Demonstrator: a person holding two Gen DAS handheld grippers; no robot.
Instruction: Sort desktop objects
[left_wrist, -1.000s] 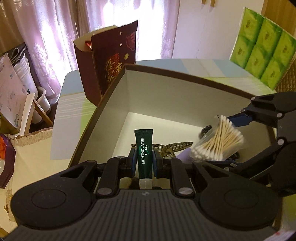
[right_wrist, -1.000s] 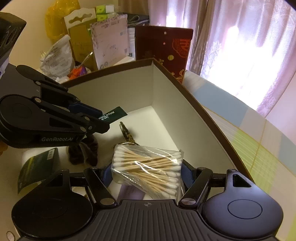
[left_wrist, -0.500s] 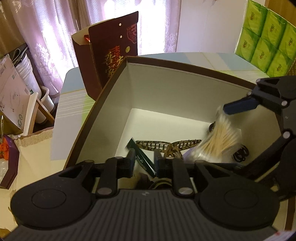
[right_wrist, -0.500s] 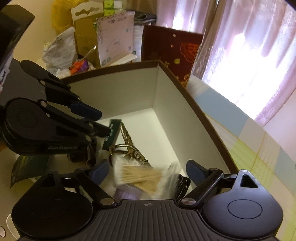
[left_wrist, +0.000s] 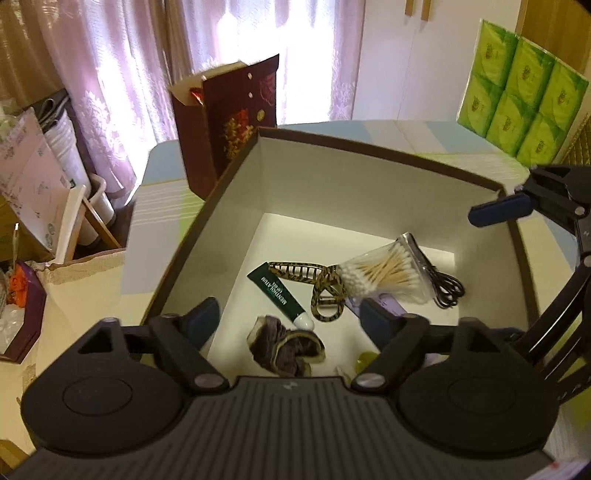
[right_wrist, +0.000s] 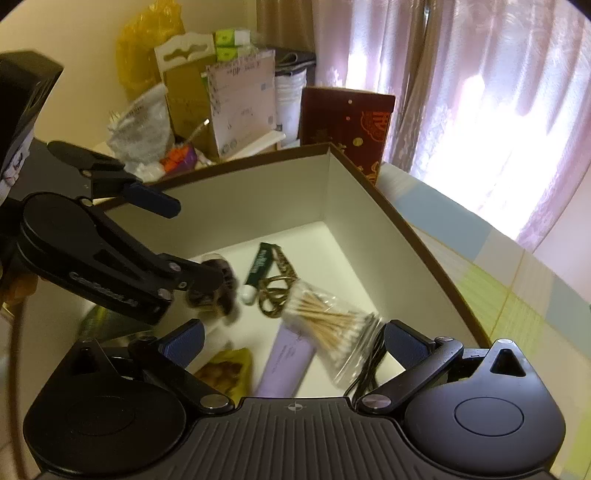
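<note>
both my left gripper (left_wrist: 290, 315) and right gripper (right_wrist: 293, 338) are spread wide, released; lip gel tube (left_wrist: 279, 295) and cotton swab bag (left_wrist: 384, 271) lie in the box (left_wrist: 369, 147).

Ahead and left of the left claw, a dark red gift bag (left_wrist: 236, 122) stands before pale purple curtains (left_wrist: 122, 70) — green tissue packs (left_wrist: 517, 96) rise far right. Ahead-left of the right claw sit cardboard packages (right_wrist: 221, 107) and a yellow bag (right_wrist: 144, 55).
</note>
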